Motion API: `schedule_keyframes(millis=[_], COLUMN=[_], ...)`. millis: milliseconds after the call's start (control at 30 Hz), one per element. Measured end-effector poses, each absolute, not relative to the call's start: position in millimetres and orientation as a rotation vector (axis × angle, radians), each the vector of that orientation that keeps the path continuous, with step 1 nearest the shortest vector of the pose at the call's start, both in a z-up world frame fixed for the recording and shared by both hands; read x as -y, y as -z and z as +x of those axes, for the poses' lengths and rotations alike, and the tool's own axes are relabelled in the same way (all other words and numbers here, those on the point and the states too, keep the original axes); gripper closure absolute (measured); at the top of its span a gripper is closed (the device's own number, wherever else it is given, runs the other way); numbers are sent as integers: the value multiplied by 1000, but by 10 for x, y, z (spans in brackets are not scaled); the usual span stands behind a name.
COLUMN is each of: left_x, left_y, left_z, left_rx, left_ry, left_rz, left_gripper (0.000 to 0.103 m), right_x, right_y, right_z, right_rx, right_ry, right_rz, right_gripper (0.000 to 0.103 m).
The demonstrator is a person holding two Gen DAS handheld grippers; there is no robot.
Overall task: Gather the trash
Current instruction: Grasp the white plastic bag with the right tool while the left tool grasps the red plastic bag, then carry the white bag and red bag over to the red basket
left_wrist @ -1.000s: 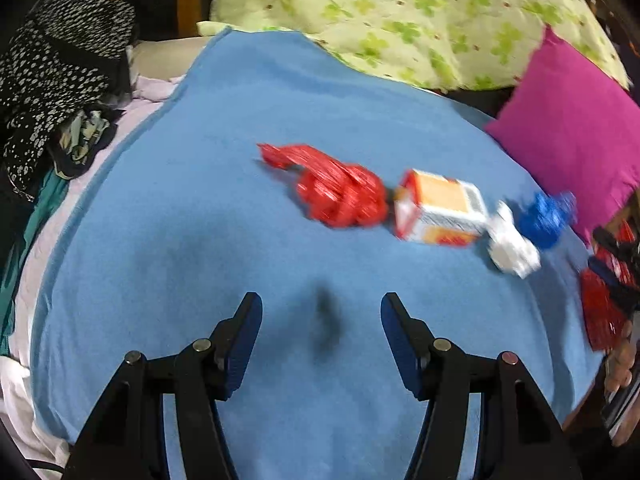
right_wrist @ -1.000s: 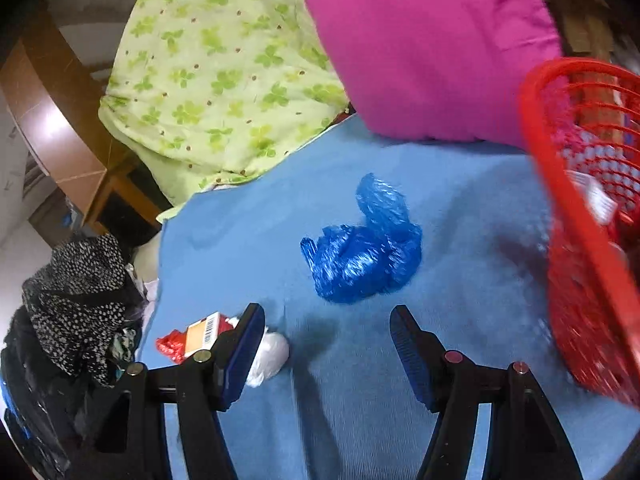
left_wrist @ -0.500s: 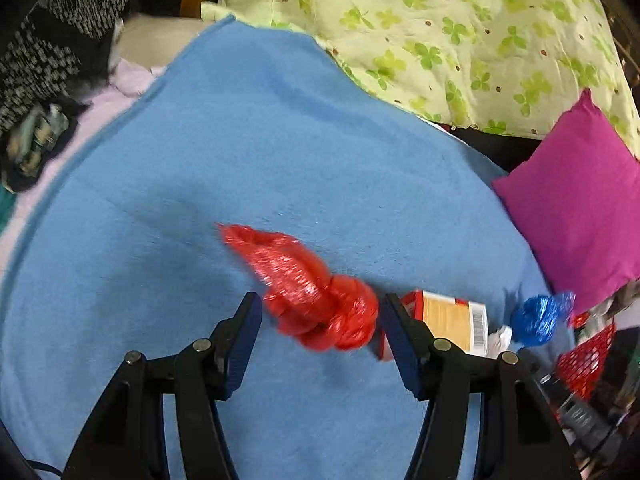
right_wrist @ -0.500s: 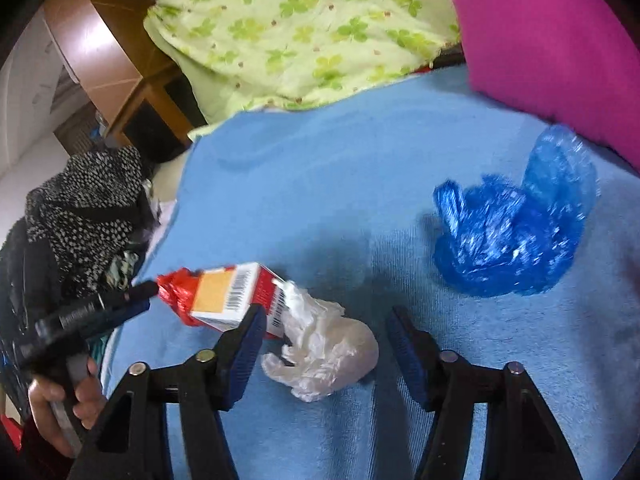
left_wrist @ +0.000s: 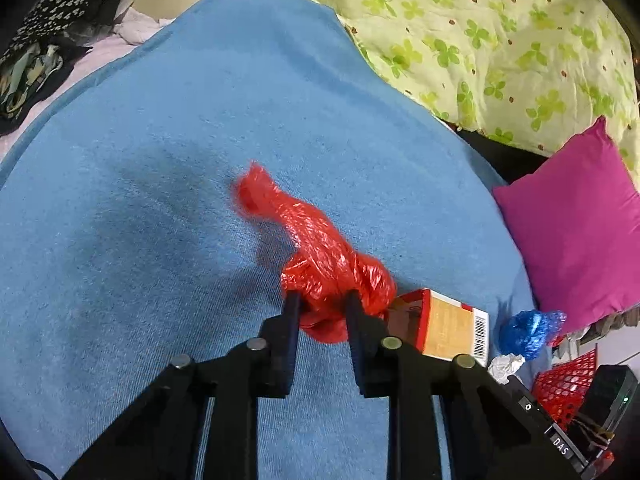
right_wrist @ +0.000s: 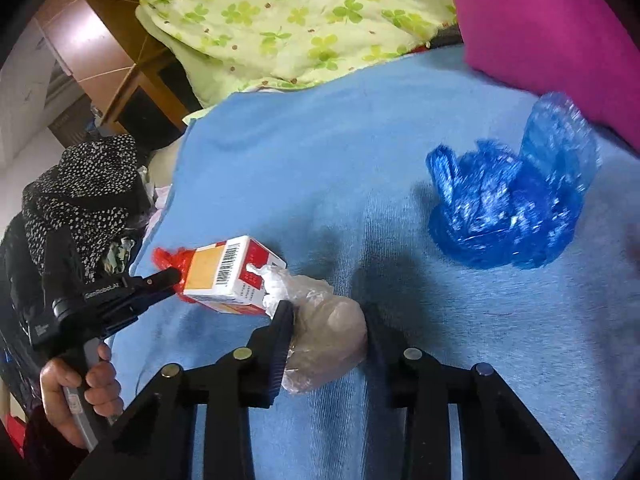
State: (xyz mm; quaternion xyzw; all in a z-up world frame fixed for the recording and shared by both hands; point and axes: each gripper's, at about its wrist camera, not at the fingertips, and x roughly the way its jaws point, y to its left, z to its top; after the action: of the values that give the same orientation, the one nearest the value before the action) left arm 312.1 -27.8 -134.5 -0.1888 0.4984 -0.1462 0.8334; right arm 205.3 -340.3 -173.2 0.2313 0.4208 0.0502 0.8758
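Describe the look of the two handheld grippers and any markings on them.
Both the left gripper and the right gripper are matte black, each with two angular linkage arms carrying round silver pins. The fingers have ribbed dark blue pads. The left gripper's body carries small white lettering, too blurred to read.

The left hand-held gripper (left_wrist: 320,300) is matte black, with two flat fingers (left_wrist: 290,320) and round silver screw heads along its arms. The right hand-held gripper (right_wrist: 326,320) matches it, with blue ribbed pads (right_wrist: 279,344). White lettering marks the left one's body, gripped by a hand (right_wrist: 78,390).
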Motion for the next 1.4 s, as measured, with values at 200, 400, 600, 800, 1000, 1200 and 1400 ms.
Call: schedule_keyframes(millis=[200,400,600,800,1000,1200,1400], left_x=[155,67,301,458,445,355,291], left_y=[1126,1059,1202,1385,1467,1240,835], left_z=[2955,3028,3217,3479,3416,3148,2664], left_rx=[-1005,-1019,-1041,-1053,-1038,-990,-898], left_ry=[303,265,222,197,198,181,175], left_rz=[-380,-413,-381,-382,-385,-342,-256], left_gripper=[103,78,34,40,62,65,65], right_x=[3458,3456,3461,3451,3458,3450,3443], right_y=[1568,1480,1459,1481,1468,1386,1257], right_z=[1872,1734,1729,1772,1788,1722,1572], right_rx=[-830,-811,-801,-815,-812,-777,-727], right_ry=[-104,-117,-124,-126,-130,-133,-133], right_rz=[478,468,468,448,443,425,415], right_gripper=[66,66,66,66,66,66,66])
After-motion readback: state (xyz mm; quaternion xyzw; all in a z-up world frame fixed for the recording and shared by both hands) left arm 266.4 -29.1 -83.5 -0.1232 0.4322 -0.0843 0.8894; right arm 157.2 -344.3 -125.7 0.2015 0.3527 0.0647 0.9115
